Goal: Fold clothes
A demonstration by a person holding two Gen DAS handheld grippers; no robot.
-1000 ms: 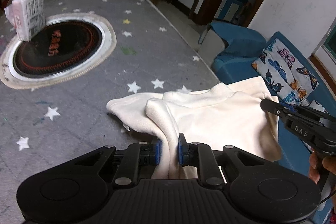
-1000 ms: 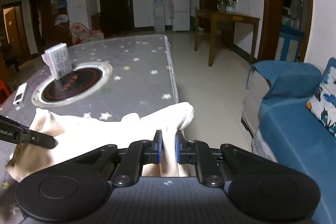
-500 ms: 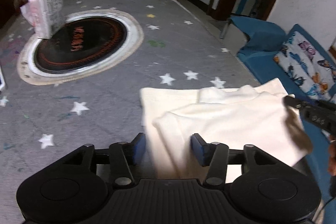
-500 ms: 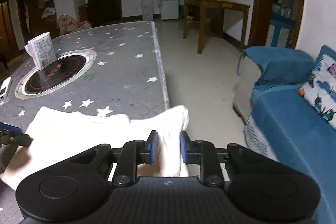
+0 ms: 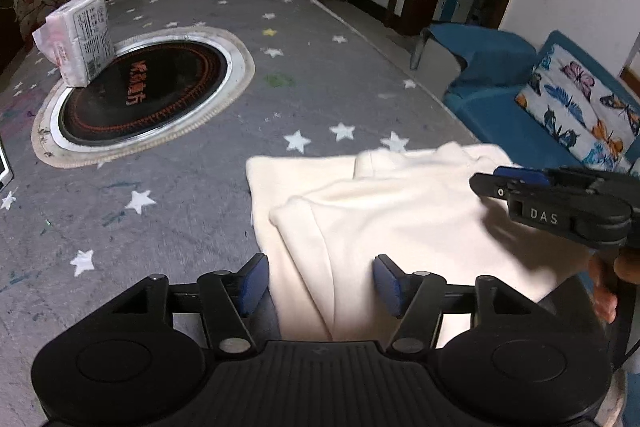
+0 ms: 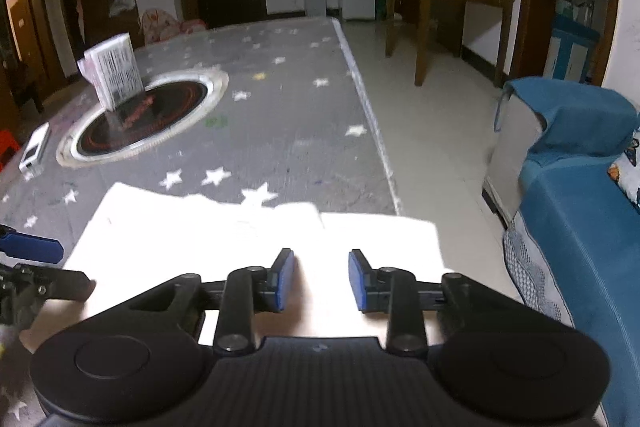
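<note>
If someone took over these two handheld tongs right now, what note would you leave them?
Left tongs: opening, pads clear of the cream garment lying between them.
Right tongs: opening too, cloth between the pads, not gripped.
Garment: flat at the near corner of the starry table, one edge at the table's side.
Done: a fold laid down, both grips let go.
Left: probably another fold or smoothing; I cannot tell how many.

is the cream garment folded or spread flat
Folded. The garment lies on the table with one layer doubled over another, the upper layer's rounded edge sitting on the flat layer beneath. It lies in a compact rectangle.
</note>
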